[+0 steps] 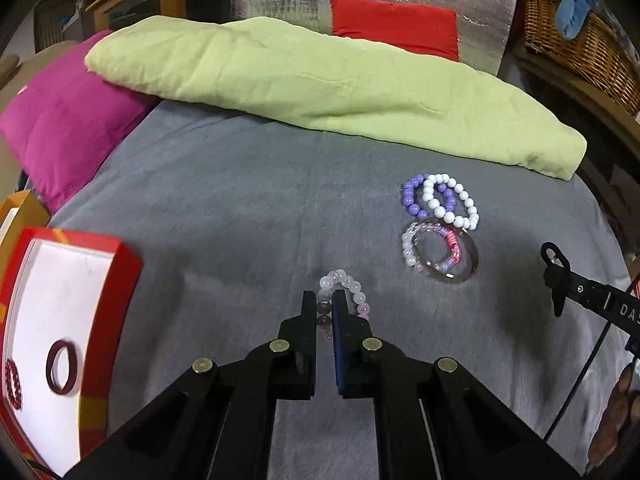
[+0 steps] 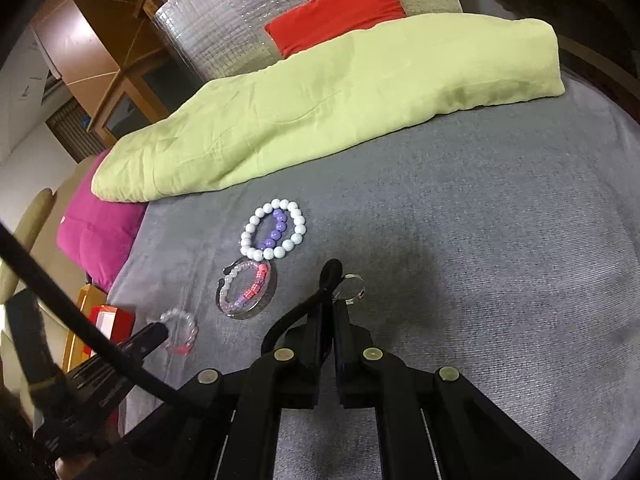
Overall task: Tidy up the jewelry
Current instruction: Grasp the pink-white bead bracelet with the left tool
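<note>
Sitting at the left edge of the grey bedspread (image 1: 240, 208), the red box with a white lining (image 1: 60, 300) is already holding a dark ring-shaped bangle (image 1: 62, 366) and a dark red beaded bracelet (image 1: 12, 384). Just right of it, near the front edge, the left gripper (image 1: 323, 312) is pinching the near arc of a pale pink and clear beaded bracelet (image 1: 346, 284), its jaws drawn narrow onto the beads. The loop is lying roughly flat, its long axis running away from the gripper toward the green folded blanket (image 1: 320, 92). The grip is catching only a bead or two, so I judge the round beads could be squeezing out sideways on the lift, or the elastic could be stretching and snapping free.

Further right, a purple beaded bracelet (image 1: 416, 200), a white beaded bracelet (image 1: 450, 200) and a clear bangle with a pink bead strand (image 1: 440, 256) are overlapping in a cluster. The right gripper (image 2: 330, 296) is standing nearly closed beside a small silver ring (image 2: 352, 286); whether it is holding the ring I cannot tell.
</note>
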The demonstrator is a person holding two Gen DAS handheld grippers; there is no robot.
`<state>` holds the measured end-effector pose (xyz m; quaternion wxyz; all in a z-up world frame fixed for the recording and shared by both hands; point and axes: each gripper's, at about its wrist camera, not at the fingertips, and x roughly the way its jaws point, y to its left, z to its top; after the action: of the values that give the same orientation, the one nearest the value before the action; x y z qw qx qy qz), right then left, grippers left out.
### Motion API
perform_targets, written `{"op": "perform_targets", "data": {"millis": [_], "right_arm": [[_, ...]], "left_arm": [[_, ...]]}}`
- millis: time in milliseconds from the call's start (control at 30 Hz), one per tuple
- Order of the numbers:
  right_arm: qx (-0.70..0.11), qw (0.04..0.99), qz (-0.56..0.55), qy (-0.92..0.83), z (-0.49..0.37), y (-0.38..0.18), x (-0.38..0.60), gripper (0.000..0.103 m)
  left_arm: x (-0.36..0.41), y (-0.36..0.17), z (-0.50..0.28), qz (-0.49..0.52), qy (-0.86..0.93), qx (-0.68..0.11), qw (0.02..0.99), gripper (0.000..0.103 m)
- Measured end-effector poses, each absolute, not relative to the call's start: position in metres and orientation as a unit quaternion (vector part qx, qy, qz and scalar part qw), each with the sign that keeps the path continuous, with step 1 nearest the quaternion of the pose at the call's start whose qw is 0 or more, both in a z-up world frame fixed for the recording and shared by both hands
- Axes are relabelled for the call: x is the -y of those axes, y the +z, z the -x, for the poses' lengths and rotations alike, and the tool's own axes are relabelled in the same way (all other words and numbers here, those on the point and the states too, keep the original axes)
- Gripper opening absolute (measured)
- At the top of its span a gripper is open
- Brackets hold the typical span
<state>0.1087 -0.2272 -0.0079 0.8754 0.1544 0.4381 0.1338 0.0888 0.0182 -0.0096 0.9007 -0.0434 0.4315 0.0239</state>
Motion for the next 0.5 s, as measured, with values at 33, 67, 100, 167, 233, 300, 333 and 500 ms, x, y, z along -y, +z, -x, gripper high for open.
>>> {"op": "perform_targets", "data": {"millis": [33,67,100,167,233,300,333,500], "right_arm": [[-0.438,0.876,-0.153,0.133,-0.1085,-0.0082,0.2264,0.006],[-0.439,0.876,-0.152,0.133,-0.1085,-0.0085,0.2261,0.006],[-0.439,0.876,-0.152,0.132,-0.1090,-0.0087,0.2259,0.006],[-0.440,0.876,-0.151,0.132,-0.1100,-0.0094,0.2259,0.006],[-0.441,0.875,-0.151,0.133,-0.1099,-0.0091,0.2262,0.006],[-0.440,0.875,-0.147,0.134,-0.1094,-0.0079,0.2253,0.006],[-0.440,0.876,-0.145,0.135,-0.1090,-0.0076,0.2248,0.006],[-0.442,0.875,-0.136,0.141,-0.1074,-0.0076,0.2193,0.006]], "left_arm": [[-0.0203,-0.0104,-0.0879,0.047,0.024,-0.433,0.900,0.008],[-0.0226,-0.0115,-0.0890,0.050,0.024,-0.434,0.899,0.008],[-0.0239,-0.0121,-0.0883,0.052,0.025,-0.434,0.899,0.008],[-0.0264,-0.0135,-0.0881,0.054,0.027,-0.436,0.898,0.008],[-0.0289,-0.0165,-0.0909,0.059,0.030,-0.436,0.897,0.008],[-0.0286,-0.0172,-0.0880,0.060,0.033,-0.435,0.898,0.008],[-0.0282,-0.0178,-0.0876,0.062,0.032,-0.434,0.898,0.008],[-0.0282,-0.0176,-0.0876,0.067,0.034,-0.427,0.901,0.008]]}}
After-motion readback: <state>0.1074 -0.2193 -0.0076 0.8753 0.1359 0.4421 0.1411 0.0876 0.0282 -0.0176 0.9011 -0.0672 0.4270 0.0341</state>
